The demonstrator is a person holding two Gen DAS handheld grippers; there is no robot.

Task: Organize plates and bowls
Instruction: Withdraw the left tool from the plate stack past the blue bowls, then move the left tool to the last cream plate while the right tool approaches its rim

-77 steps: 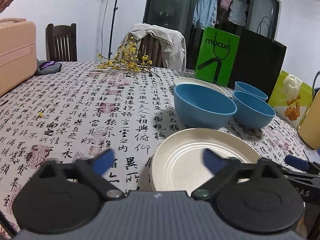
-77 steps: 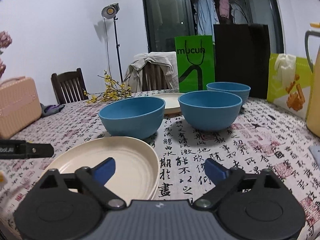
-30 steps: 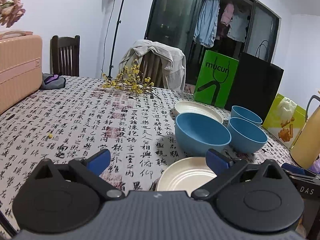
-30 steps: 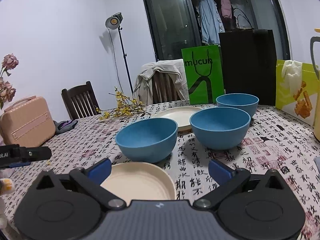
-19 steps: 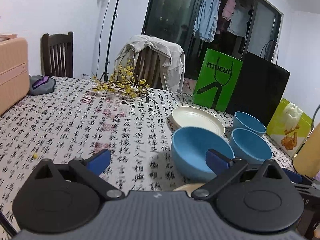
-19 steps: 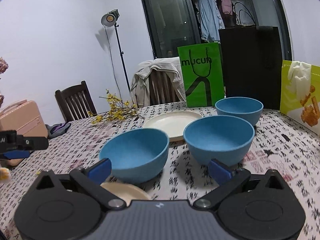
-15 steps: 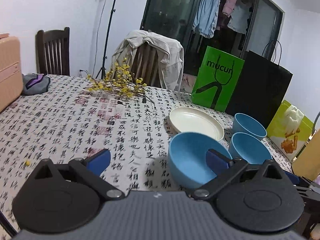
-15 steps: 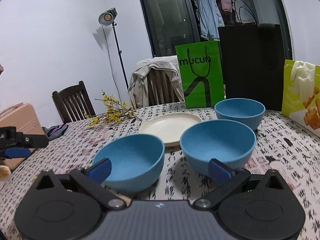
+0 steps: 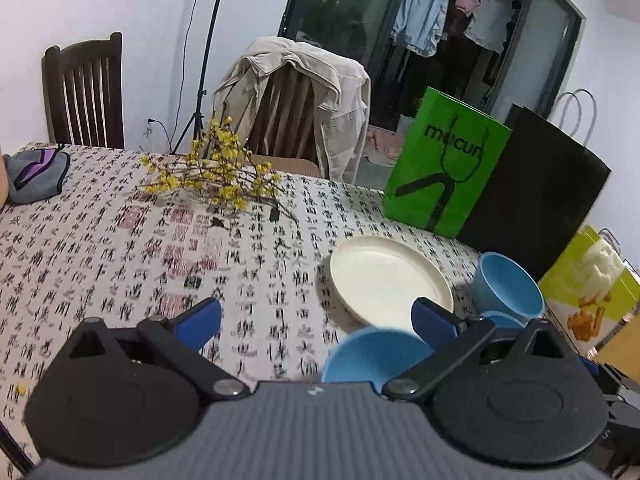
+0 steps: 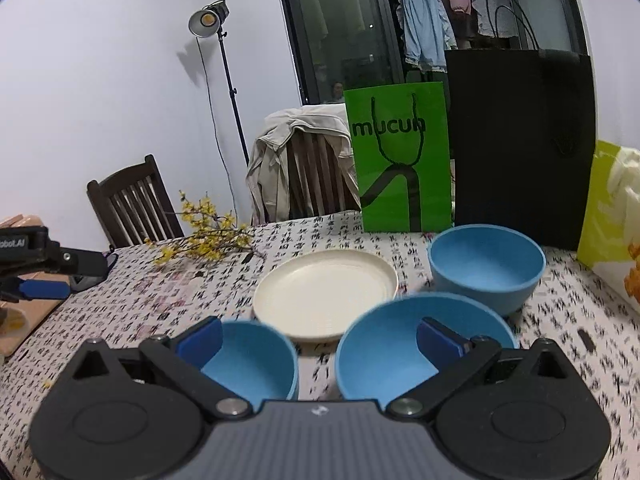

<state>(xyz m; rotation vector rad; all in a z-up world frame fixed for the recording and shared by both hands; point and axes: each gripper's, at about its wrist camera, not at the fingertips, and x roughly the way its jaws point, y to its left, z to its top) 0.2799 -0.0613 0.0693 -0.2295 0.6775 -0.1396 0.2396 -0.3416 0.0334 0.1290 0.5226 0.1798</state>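
Right wrist view: the right gripper (image 10: 318, 334) (jaws apart, empty) hovers above two blue bowls (image 10: 256, 364), cream plate (image 10: 326, 294) beyond.

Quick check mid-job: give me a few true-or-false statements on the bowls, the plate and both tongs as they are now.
1. Three blue bowls sit on the table. True: near-left bowl, near-right bowl, far bowl.
2. The cream plate is stacked inside a bowl. False: it lies flat on the tablecloth.
3. The right tongs are open and empty. True.
4. The left tongs grip a bowl. False: open, holding nothing.
5. The green bag lies flat. False: it stands upright.
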